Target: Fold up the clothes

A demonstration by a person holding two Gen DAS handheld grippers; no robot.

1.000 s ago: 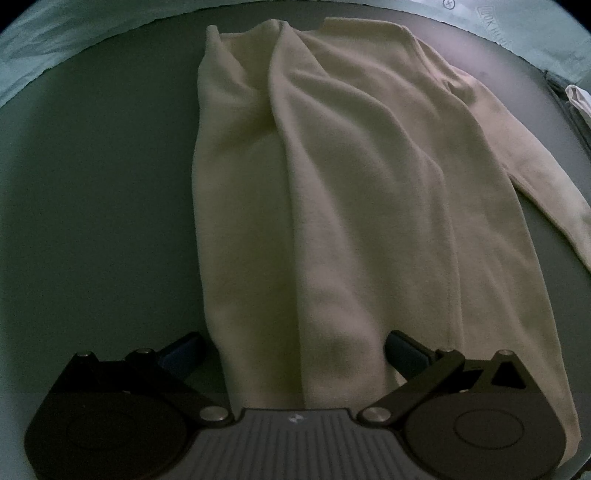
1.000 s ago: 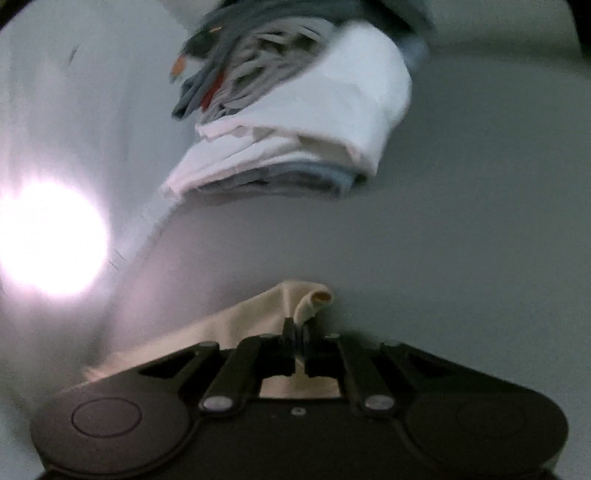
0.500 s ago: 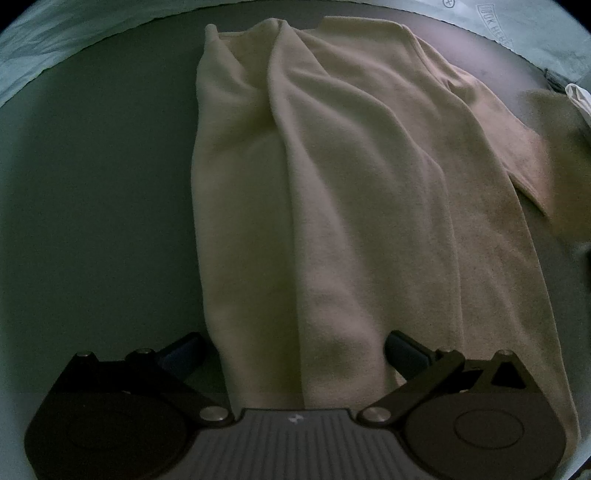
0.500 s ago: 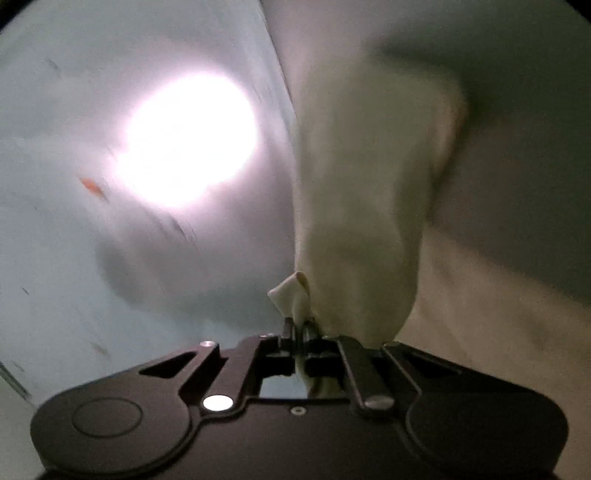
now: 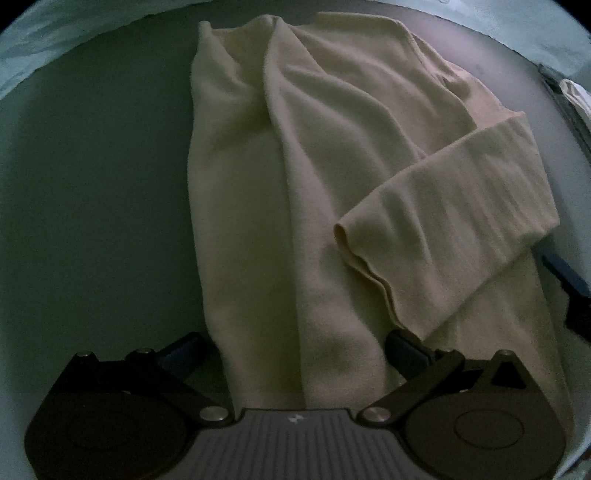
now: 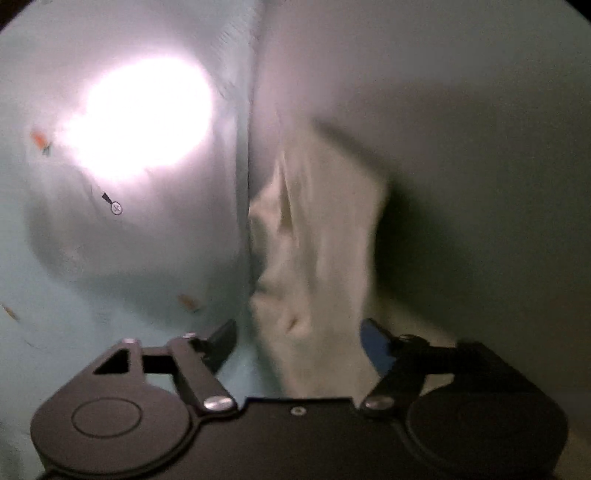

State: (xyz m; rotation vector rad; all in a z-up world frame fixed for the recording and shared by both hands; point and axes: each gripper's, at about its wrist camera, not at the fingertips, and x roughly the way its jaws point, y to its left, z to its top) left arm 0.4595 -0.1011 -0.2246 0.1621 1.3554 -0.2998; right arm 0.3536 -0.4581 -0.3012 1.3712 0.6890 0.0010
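Soft cream knit sweater (image 5: pixel 332 177), sleeve (image 5: pixel 443 221) folded across

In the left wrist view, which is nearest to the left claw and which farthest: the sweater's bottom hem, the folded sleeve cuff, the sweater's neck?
1. Bottom hem: between the open fingers of the left claw.
2. Sleeve cuff: ahead, slightly right, lying on the sweater.
3. Neck: at the far end, top of the view.
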